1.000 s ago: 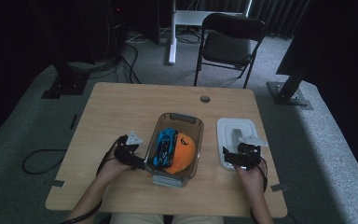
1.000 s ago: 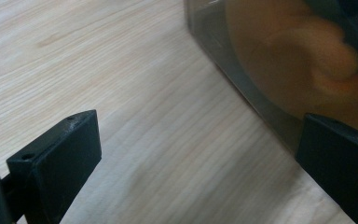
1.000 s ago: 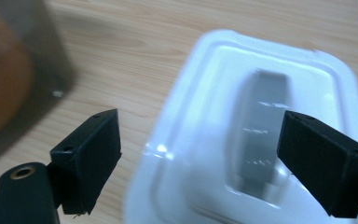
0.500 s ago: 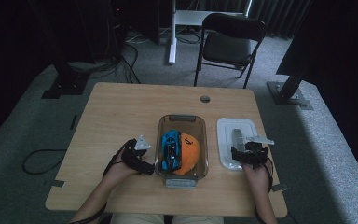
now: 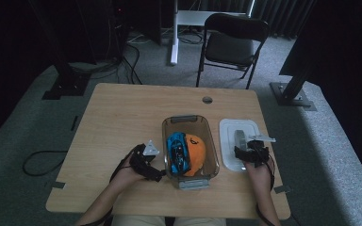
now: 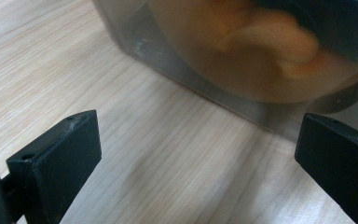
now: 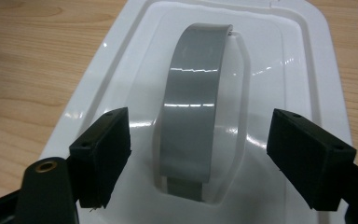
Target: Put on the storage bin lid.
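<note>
High view: the clear bin [image 5: 188, 151] with the blue and orange toys [image 5: 185, 153] now sits closer to the surface's near edge than a second ago, right of centre; the left tool [image 5: 147, 163] is just beside its left wall. The white lid [image 5: 238, 149] lies just right of the bin and the right tool [image 5: 250, 151] has come down over its near end, so lidding the bin looks next. Left gripper view: jaws wide open, nothing between, bin wall [image 6: 223, 93] ahead. Right gripper view: jaws have just been closing, not yet touching, astride the lid's grey handle [image 7: 196, 109]. No readable writing or brand anywhere.
</note>
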